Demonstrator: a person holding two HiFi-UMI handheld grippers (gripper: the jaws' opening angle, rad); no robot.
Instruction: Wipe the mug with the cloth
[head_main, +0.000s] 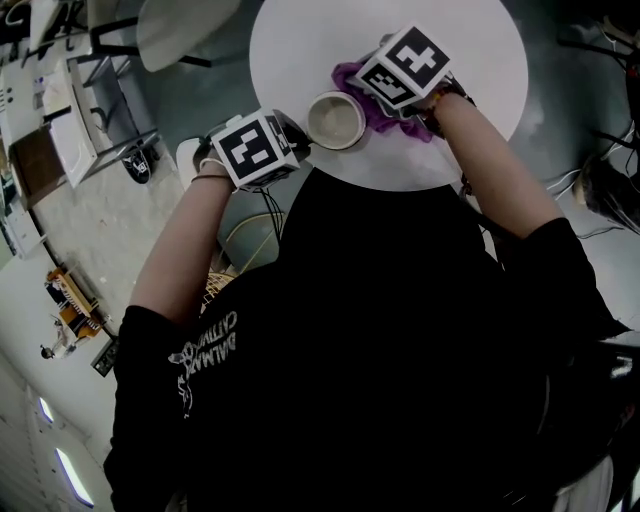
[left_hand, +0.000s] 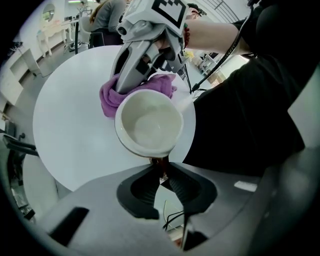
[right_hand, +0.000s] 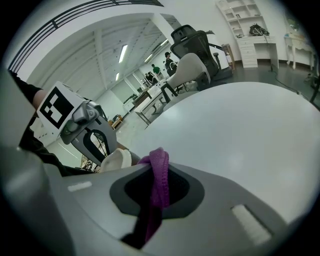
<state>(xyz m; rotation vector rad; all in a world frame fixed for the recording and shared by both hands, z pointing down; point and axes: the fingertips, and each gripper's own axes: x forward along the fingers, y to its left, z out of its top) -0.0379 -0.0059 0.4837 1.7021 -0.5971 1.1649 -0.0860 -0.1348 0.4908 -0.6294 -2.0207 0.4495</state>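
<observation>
At the near table (head_main: 480, 60) edge, steady the mug (left_hand: 149, 125) by the handle (left_hand: 161, 164) your left gripper (left_hand: 161, 175) clamps, and rub it with the cloth (right_hand: 160, 165) your right gripper (right_hand: 156, 186) pinches.

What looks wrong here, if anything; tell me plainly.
Nothing spilled or damaged. The mug sits close to the near edge of the table, its handle in the left gripper jaws; the right gripper holds the purple cloth beside it.
</observation>
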